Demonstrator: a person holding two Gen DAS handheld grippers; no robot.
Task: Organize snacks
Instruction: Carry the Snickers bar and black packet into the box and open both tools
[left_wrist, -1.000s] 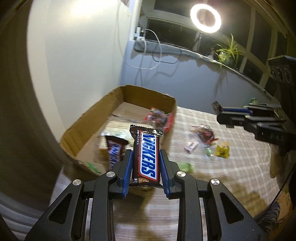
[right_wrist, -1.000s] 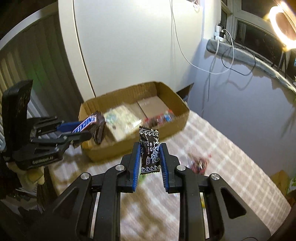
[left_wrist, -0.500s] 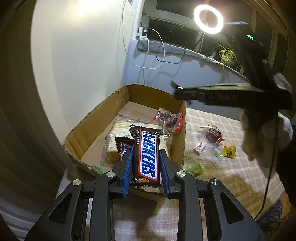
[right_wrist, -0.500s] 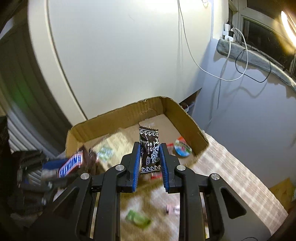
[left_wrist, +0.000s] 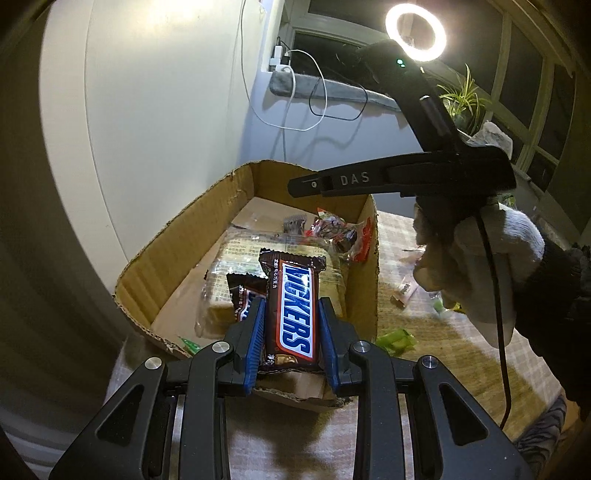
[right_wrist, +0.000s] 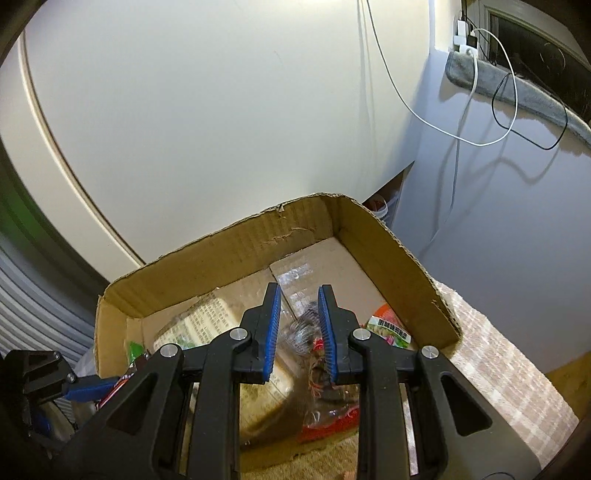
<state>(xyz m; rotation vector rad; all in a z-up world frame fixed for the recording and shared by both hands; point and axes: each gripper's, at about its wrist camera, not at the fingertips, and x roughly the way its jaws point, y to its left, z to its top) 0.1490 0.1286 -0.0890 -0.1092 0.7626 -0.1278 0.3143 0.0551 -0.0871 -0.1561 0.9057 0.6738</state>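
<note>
My left gripper (left_wrist: 291, 332) is shut on a brown Snickers bar (left_wrist: 295, 306), held lengthways over the near edge of an open cardboard box (left_wrist: 177, 254). In the box lie a second Snickers (left_wrist: 242, 295), a clear biscuit pack (left_wrist: 236, 254), a red wrapper (left_wrist: 340, 236) and a small dark packet (left_wrist: 295, 223). My right gripper (right_wrist: 297, 332) hangs over the box (right_wrist: 258, 240), jaws slightly apart with nothing between its pads. From the left wrist view, the right gripper (left_wrist: 306, 184) reaches in above the far end, held by a gloved hand (left_wrist: 498, 258).
Loose sweets lie on the checked cloth right of the box: a green packet (left_wrist: 397, 338) and a pink one (left_wrist: 404, 291). White wall stands behind the box. A ring light (left_wrist: 415, 31), hanging cables (left_wrist: 295, 92) and a plant (left_wrist: 465, 99) are at the window ledge.
My right gripper swung in from the right to above the box. The black packet it held is no longer between its pads. The left gripper and its Snickers have hardly moved.
</note>
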